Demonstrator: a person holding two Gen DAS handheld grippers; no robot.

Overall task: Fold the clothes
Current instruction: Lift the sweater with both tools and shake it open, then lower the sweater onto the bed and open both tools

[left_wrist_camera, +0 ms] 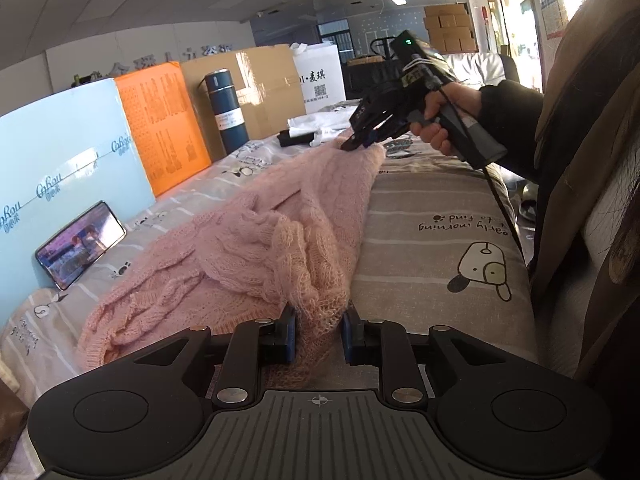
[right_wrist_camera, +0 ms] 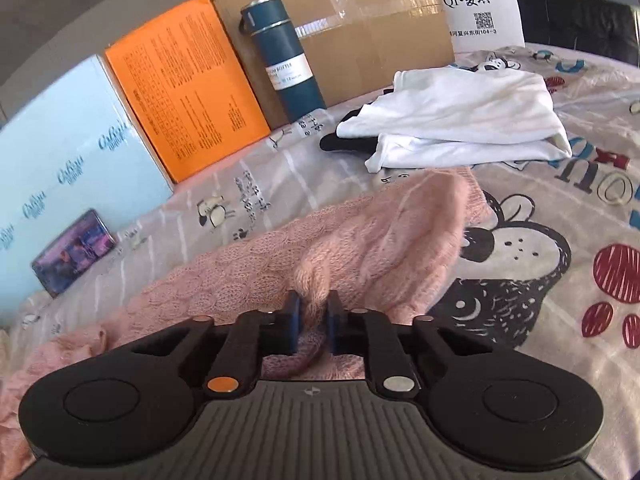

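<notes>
Left wrist view: one pink sweater [left_wrist_camera: 256,240], pinched by left gripper [left_wrist_camera: 319,332] and right gripper [left_wrist_camera: 354,145]; one flask [left_wrist_camera: 226,110], one phone [left_wrist_camera: 80,244], four boxes.

A bed [left_wrist_camera: 432,240] in a cartoon-print sheet is carrying a pink knit sweater [left_wrist_camera: 256,248], folded white clothes [right_wrist_camera: 472,120], a blue flask [right_wrist_camera: 286,64] and a phone [left_wrist_camera: 80,244]

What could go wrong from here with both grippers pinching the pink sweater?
1. The pink sweater is a loose, open knit; the left gripper and right gripper each pinch only a thin bunch, so yarn may snag or stretch if they are pulled apart.
2. The phone leans beside the sweater; dragged fabric could topple it.
3. The white garment lies close ahead and could get swept along.
</notes>
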